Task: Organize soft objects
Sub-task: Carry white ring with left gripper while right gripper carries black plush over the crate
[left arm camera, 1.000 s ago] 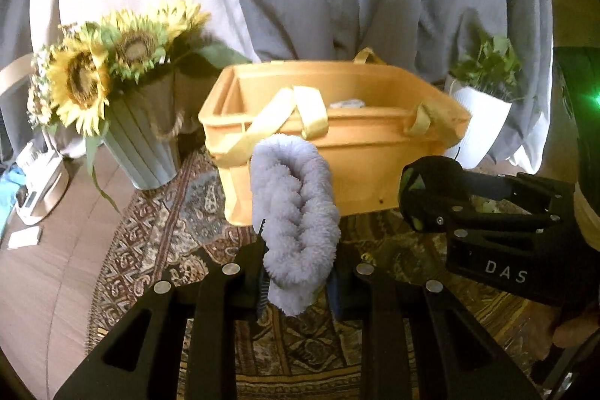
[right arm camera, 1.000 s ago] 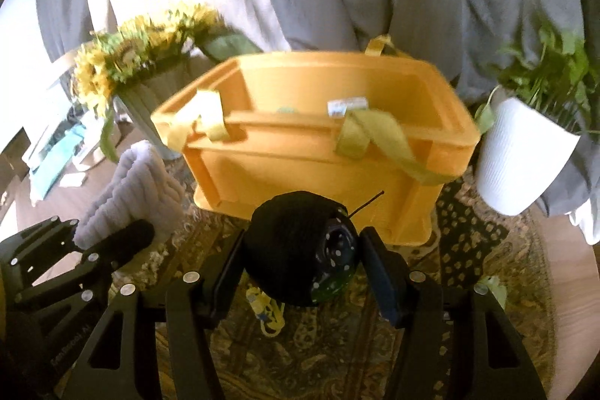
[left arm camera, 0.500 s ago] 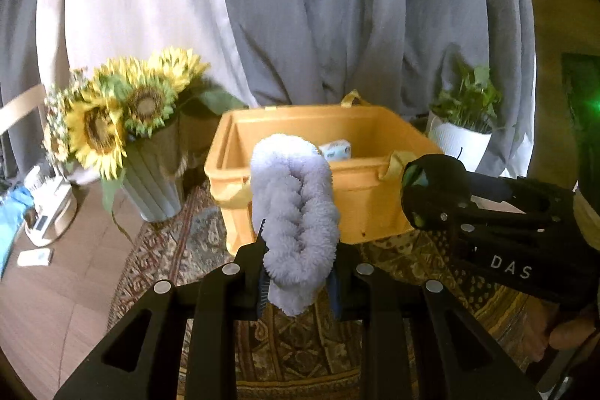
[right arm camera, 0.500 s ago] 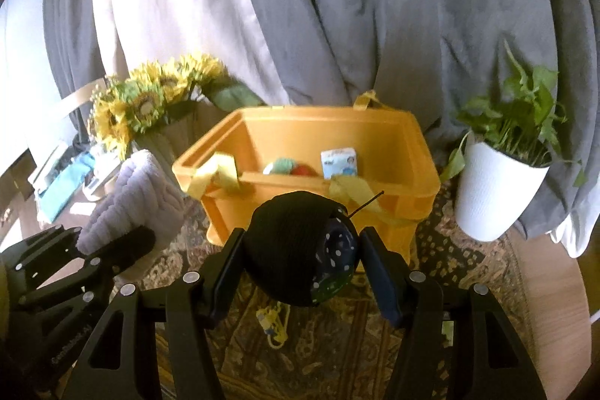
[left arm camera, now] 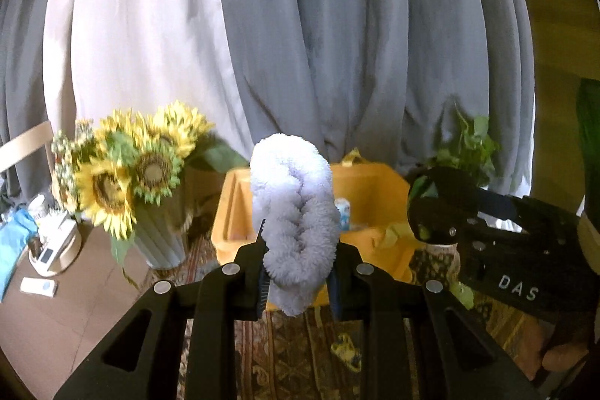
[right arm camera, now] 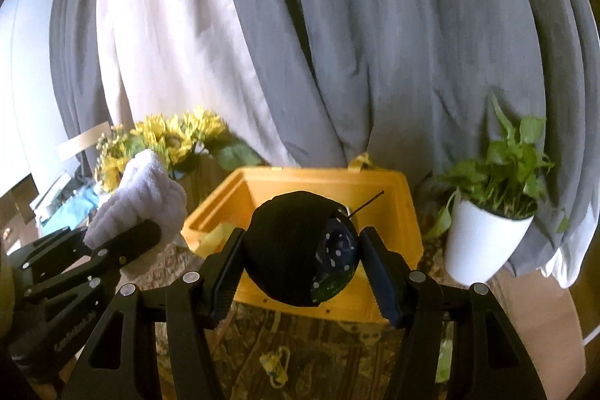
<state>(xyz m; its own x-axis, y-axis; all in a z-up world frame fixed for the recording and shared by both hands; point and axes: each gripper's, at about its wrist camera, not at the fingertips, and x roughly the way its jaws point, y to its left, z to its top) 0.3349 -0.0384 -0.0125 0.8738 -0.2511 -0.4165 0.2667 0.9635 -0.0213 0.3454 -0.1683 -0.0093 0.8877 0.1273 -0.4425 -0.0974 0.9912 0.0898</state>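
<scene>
Aloft, the left gripper (left arm camera: 298, 274) pinches a fluffy lavender-grey rolled towel (left arm camera: 293, 223) near its lower end, the roll's long axis standing upright above the fingers. Beside it, the right gripper (right arm camera: 303, 270) clamps a black balled sock bundle (right arm camera: 300, 248), a spotted navy patch showing on its right face. Both loads hang on the near side of the yellow storage bin (right arm camera: 390, 208), which sits open-topped on a patterned rug (right arm camera: 330, 343), a few small items already inside. The bin lies straight ahead and lower; the right gripper appears nearer its rim. Sunflowers (left arm camera: 123, 175) stand far left, a potted plant (right arm camera: 483, 231) right.
</scene>
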